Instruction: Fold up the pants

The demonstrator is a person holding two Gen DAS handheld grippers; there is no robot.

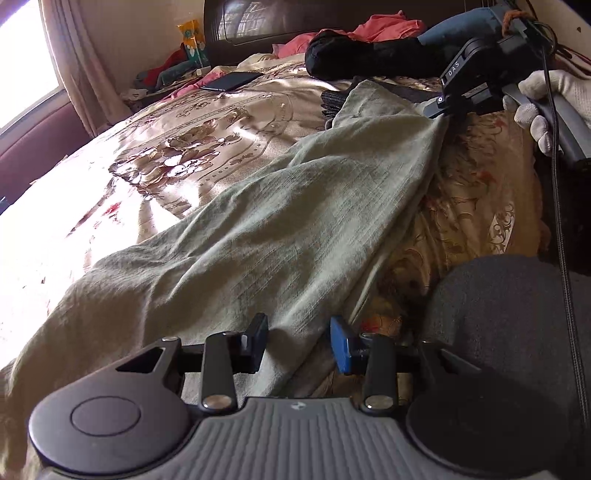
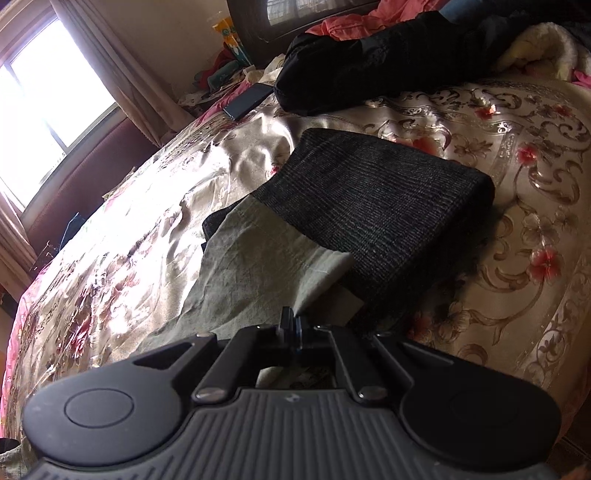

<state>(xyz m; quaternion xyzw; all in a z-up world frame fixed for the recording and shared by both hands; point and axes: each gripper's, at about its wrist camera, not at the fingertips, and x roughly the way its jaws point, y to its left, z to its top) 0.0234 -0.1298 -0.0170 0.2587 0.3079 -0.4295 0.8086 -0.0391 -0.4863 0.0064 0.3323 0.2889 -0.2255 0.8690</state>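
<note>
Pants pinched by right claw, left claw apart, dark folded garment beside

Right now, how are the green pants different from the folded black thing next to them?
The green pants are pale, crumpled and spread long across the bed; the folded black garment is dark, ribbed and a neat block. The right claw pinches the pants; nothing holds the black garment. Both lie on the flowery bedspread.

1. A bed with a shiny floral cover fills both views.
2. Grey-green pants lie spread across its middle.
3. A folded dark knit garment lies at centre of the right wrist view.
4. A phone lies upper centre.
5. Black clothing and pink clothing are heaped along the top.
</note>
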